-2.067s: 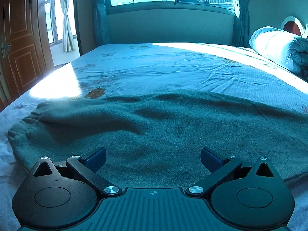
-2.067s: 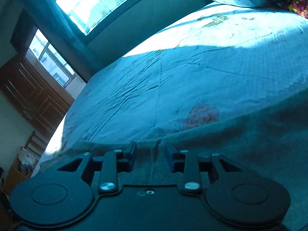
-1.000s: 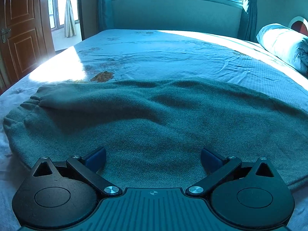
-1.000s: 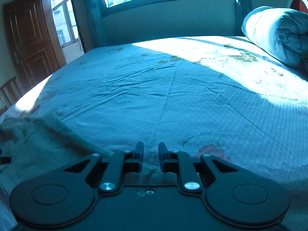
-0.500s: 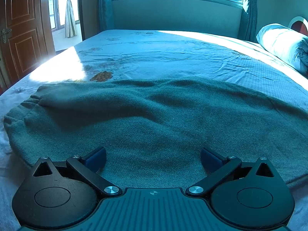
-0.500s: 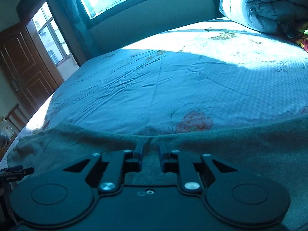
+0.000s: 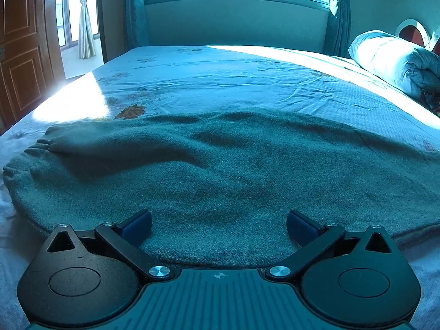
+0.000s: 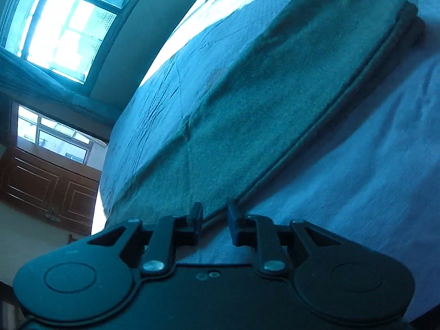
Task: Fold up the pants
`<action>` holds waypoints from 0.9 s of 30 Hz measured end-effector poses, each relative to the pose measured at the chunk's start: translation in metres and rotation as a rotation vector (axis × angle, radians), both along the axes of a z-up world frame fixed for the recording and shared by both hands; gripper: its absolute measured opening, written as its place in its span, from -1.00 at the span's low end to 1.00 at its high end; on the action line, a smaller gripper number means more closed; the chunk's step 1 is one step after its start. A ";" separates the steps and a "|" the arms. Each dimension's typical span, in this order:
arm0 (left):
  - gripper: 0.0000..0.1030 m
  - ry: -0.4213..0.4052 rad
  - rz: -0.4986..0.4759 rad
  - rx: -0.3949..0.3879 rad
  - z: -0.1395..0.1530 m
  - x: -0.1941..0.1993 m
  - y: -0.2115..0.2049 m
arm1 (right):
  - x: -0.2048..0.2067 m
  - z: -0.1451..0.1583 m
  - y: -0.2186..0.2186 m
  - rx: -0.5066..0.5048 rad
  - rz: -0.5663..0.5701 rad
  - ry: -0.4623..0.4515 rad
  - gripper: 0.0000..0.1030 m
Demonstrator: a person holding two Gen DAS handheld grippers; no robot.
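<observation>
Grey-green fleece pants [image 7: 220, 170] lie flat across the near part of the bed, the elastic waistband bunched at the left [image 7: 35, 148]. My left gripper [image 7: 218, 224] is wide open just above the pants' near edge, empty. In the tilted right wrist view the pants [image 8: 261, 104] run as a long folded strip with a seamed edge toward the far leg end. My right gripper [image 8: 214, 220] has its jaws a narrow gap apart over that near edge; no cloth shows between them.
The bed sheet [image 7: 233, 82] is light blue with flower prints, sunlit at the far side. A rolled duvet [image 7: 393, 60] lies at the right by the headboard. A wooden door [image 7: 24, 55] stands left. Windows with curtains line the far wall.
The right gripper has swung and tilted sharply, from the pants' far edge to their near seamed edge. The left gripper has stayed open in place and the pants look flatter.
</observation>
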State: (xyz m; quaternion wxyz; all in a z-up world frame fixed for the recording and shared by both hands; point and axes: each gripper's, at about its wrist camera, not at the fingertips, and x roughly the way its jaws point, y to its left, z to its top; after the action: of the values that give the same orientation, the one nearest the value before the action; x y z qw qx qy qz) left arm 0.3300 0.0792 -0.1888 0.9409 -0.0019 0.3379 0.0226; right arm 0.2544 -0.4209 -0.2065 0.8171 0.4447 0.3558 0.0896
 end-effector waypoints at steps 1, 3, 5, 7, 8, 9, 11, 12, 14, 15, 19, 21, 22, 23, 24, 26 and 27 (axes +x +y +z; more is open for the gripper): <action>1.00 -0.001 -0.001 -0.001 0.000 -0.001 0.001 | -0.003 0.002 -0.006 -0.004 -0.035 -0.010 -0.75; 1.00 -0.001 0.001 0.004 0.000 -0.001 0.002 | -0.010 0.001 -0.025 0.007 -0.124 -0.009 -0.74; 1.00 0.002 0.002 0.003 0.000 -0.001 0.003 | -0.019 0.001 -0.045 0.022 -0.221 -0.020 -0.73; 1.00 0.002 0.000 0.008 -0.001 0.000 0.003 | -0.033 0.001 -0.070 0.038 -0.345 -0.035 -0.71; 1.00 0.005 -0.003 0.011 -0.002 0.001 0.003 | -0.038 0.000 -0.082 0.046 -0.403 -0.043 -0.69; 1.00 0.007 -0.003 0.013 -0.002 0.002 0.002 | -0.041 -0.001 -0.090 0.046 -0.434 -0.039 -0.67; 1.00 0.010 -0.002 0.010 -0.003 0.003 0.001 | -0.043 -0.004 -0.109 0.037 -0.495 -0.029 -0.66; 1.00 0.010 -0.002 0.010 -0.003 0.004 0.000 | -0.041 -0.007 -0.116 0.038 -0.500 -0.033 -0.65; 1.00 0.011 -0.004 0.015 -0.004 0.005 -0.003 | -0.037 -0.009 -0.126 0.042 -0.515 -0.036 -0.65; 1.00 0.011 -0.004 0.018 -0.005 0.005 -0.004 | -0.036 -0.010 -0.129 0.037 -0.522 -0.048 -0.65; 1.00 0.009 -0.003 0.023 -0.006 0.004 -0.005 | -0.027 -0.014 -0.135 0.038 -0.525 -0.016 -0.66; 1.00 0.008 -0.004 0.023 -0.007 0.004 -0.005 | -0.023 -0.013 -0.132 -0.003 -0.505 -0.025 -0.69; 1.00 0.009 -0.006 0.026 -0.007 0.004 -0.005 | -0.020 -0.013 -0.131 -0.021 -0.501 -0.019 -0.99; 1.00 0.009 -0.007 0.029 -0.008 0.005 -0.005 | -0.018 -0.010 -0.130 -0.029 -0.491 -0.024 -1.00; 1.00 0.009 -0.007 0.030 -0.008 0.006 -0.006 | -0.015 -0.004 -0.128 -0.041 -0.478 -0.038 -1.00; 1.00 0.009 -0.005 0.030 -0.008 0.006 -0.006 | -0.012 0.018 -0.122 -0.035 -0.457 -0.140 -1.00; 1.00 0.009 -0.006 0.030 -0.008 0.006 -0.006 | -0.008 0.033 -0.121 -0.029 -0.456 -0.183 -1.00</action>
State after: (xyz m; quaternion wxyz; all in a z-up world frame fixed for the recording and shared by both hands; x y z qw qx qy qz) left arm 0.3365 0.0732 -0.1970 0.9394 0.0132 0.3417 0.0248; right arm 0.2461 -0.5419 -0.1740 0.8514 0.4916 0.1720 -0.0623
